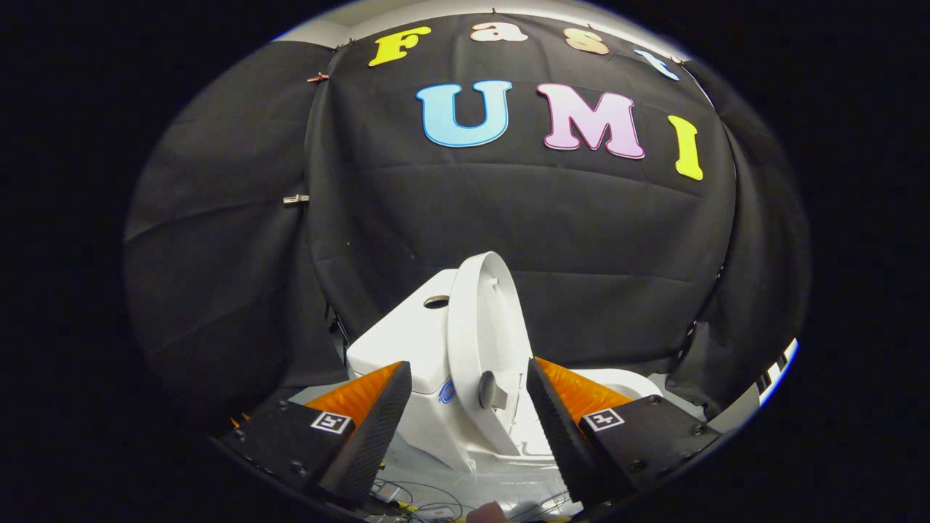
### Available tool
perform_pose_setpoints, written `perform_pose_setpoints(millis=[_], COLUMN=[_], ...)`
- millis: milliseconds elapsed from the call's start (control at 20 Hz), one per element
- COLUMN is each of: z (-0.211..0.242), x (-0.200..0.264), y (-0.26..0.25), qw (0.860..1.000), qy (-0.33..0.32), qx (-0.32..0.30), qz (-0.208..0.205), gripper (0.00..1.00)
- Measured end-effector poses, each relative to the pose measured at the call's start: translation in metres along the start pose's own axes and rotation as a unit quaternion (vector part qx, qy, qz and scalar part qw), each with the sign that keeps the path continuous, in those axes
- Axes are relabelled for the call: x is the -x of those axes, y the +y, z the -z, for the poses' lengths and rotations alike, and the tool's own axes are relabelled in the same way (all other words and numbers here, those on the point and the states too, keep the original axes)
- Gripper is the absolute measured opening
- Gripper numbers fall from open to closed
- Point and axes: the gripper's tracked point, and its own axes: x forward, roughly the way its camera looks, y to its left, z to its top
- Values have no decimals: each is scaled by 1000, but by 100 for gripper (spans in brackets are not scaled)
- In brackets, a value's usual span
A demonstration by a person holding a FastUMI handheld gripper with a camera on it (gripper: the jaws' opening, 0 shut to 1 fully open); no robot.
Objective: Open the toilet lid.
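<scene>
Rides on the gripper, close above the toilet, facing forward past spread fingers toward the raised toilet lid at frame centre.

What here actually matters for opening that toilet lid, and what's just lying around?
Part of the job:
- toilet lid, already raised upright, between the fingers
- toilet with its tank behind the lid
- gripper, fingers open, not touching the lid

Just lying about:
- cables on the floor below the fingers
- clips on the black cloth wall
</scene>
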Motion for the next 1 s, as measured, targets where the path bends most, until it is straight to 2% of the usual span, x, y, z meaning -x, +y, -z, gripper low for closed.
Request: perform_pose_setpoints(millis=[300, 600, 750, 1000], z=[-24, -26, -3, 23], x=[14, 16, 8, -4], y=[-64, -147, -195, -247], qw=[1000, 998, 998, 996], qy=[-26, -69, -67, -87], qx=[-9, -11, 4, 13], qz=[-10, -11, 15, 31], gripper=[99, 99, 100, 100])
